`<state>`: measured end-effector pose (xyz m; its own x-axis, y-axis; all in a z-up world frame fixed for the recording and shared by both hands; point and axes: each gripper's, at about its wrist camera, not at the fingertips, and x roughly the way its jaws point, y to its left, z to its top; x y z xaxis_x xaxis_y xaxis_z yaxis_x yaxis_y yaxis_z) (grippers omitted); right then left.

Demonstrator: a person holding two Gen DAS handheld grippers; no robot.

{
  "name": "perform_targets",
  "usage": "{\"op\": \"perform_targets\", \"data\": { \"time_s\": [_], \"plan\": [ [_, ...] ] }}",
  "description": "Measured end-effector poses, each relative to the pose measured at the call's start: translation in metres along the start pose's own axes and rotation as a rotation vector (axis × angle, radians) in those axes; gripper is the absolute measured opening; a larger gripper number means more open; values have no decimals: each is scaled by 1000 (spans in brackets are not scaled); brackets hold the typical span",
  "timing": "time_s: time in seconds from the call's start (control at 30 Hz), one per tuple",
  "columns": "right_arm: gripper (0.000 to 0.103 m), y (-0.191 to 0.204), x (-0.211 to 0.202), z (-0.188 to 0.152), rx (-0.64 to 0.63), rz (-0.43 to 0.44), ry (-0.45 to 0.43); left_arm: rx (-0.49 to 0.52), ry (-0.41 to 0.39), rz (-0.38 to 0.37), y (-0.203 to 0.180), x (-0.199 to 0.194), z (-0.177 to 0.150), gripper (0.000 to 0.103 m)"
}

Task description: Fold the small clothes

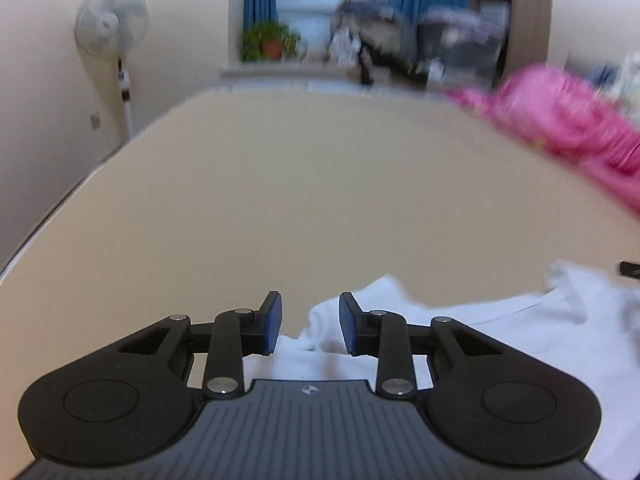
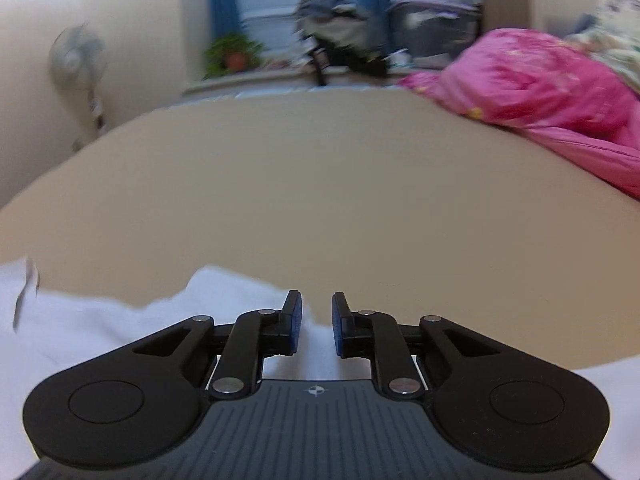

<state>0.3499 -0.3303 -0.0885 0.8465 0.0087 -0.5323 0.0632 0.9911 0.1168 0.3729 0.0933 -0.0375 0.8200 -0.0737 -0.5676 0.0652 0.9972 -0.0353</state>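
Observation:
A white garment [image 1: 500,332] lies on the beige bed surface [image 1: 300,184], under and to the right of my left gripper [image 1: 310,322]. That gripper is open, its blue pads apart over the garment's left sleeve edge, holding nothing. In the right wrist view the same white garment [image 2: 120,332] lies below and to the left of my right gripper [image 2: 316,322], which is open with a narrower gap and empty, above the cloth's edge. A neck opening shows at the right of the left wrist view.
A pink quilt [image 2: 540,92] is heaped at the far right of the bed [image 2: 320,200]; it also shows in the left wrist view [image 1: 568,128]. A standing fan [image 1: 112,28] is at the left wall. A potted plant [image 1: 272,42] and clutter sit by the window.

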Motion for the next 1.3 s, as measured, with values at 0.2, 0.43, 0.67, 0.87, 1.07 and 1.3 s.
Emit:
{"op": "perform_targets", "data": {
  "time_s": [0.2,0.43,0.67,0.87,1.07,1.3],
  "plan": [
    [31,13,-57,2,-41,139,57,12,77,-144,21,-69,-51,35],
    [25,-1,-80,-54,-23,65,338,82,232,-49,20,-90,-78,31],
    [33,-44,-141,-46,54,-28,281,122,267,24,-3,-125,-92,40],
    [50,-97,-213,-46,53,-70,132,250,58,-63,-17,-250,-102,73],
    [50,-147,-222,-57,121,-65,135,185,10,-26,-15,-280,-132,78],
    [49,-197,-221,-71,205,-93,147,115,-55,129,1,-268,-114,77]
  ]
}}
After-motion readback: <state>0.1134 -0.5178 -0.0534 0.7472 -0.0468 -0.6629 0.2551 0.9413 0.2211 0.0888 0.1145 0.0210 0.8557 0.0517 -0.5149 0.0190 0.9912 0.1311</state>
